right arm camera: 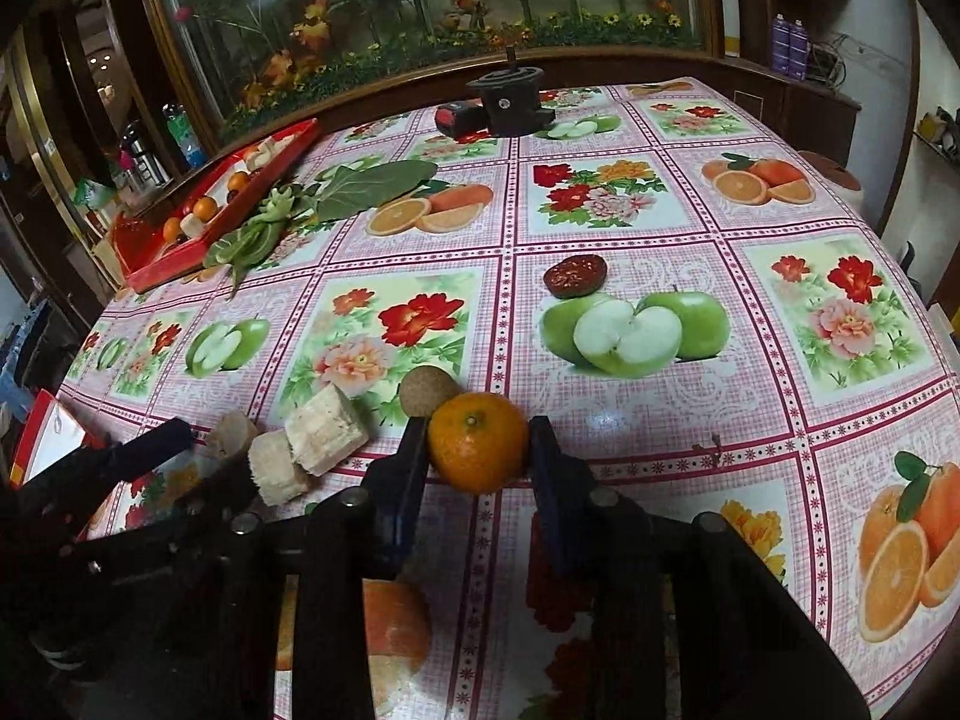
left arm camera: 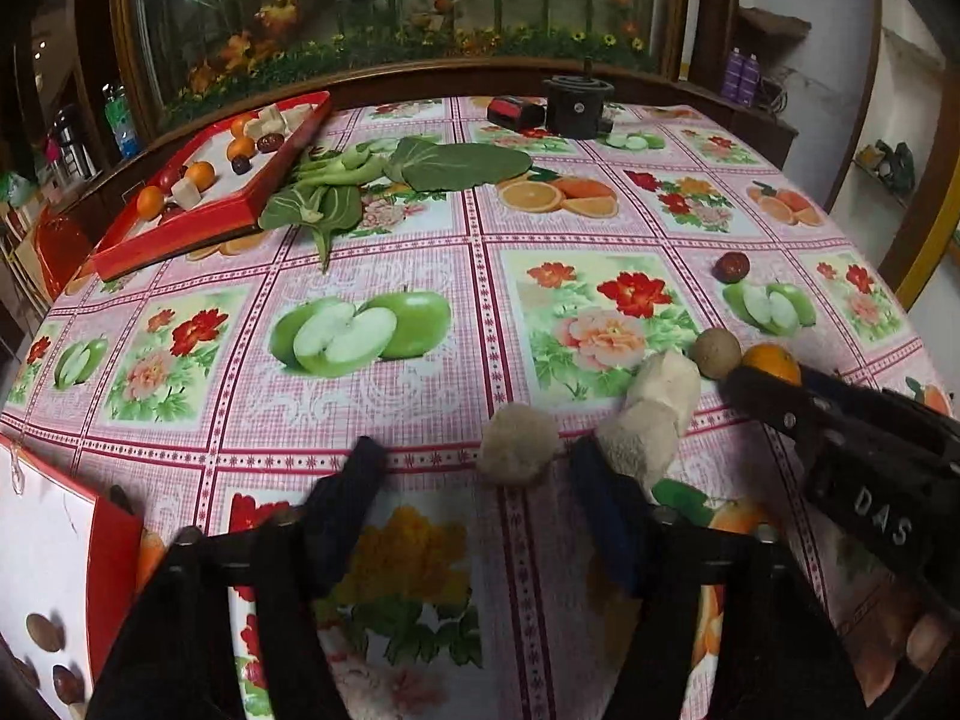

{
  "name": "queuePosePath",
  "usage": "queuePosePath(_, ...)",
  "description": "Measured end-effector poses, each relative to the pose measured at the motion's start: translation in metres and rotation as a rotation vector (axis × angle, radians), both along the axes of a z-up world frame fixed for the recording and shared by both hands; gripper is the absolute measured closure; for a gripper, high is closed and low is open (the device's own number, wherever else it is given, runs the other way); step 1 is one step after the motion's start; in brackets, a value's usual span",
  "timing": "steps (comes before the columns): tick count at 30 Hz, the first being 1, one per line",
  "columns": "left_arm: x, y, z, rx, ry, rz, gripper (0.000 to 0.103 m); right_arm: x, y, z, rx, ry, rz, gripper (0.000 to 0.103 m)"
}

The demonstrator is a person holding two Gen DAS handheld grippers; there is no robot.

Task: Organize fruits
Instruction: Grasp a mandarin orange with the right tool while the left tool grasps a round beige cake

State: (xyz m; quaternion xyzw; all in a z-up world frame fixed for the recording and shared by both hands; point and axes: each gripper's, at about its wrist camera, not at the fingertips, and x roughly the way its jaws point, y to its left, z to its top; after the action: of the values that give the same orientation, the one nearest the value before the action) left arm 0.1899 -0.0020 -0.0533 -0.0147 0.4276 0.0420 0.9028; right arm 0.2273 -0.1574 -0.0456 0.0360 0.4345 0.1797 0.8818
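Right tongs (right arm camera: 477,456) clamp my orange (right arm camera: 478,443) just in front of the brown ball (right arm camera: 428,397), lifting fruit clear for sorting. Left tongs (left arm camera: 474,486) wait apart beside the pale chunks (left arm camera: 657,402), left of that ball, ready next.

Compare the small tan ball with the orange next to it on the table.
The tan ball is dull beige-brown with a rough, matte skin; the orange is bright and glossy, with a green stem scar. The ball is smaller. The ball lies free on the tablecloth, while the orange sits between the right gripper's fingers. Both are round and lie side by side.
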Motion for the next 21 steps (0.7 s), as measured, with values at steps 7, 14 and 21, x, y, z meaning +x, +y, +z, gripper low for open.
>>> queuePosePath(7, -0.009, -0.005, 0.003, 0.011, 0.004, -0.036, 0.08, 0.0, 0.001, 0.0, -0.003, 0.0, -0.001, 0.068)
queuePosePath(14, -0.061, 0.005, 0.012, -0.092, 0.022, -0.025, 0.08, -0.027, 0.002, 0.005, -0.078, -0.016, 0.003, 0.068)
queuePosePath(21, -0.121, 0.001, 0.024, -0.105, 0.002, -0.017, 0.08, -0.101, -0.003, 0.027, -0.081, -0.055, 0.037, 0.068)
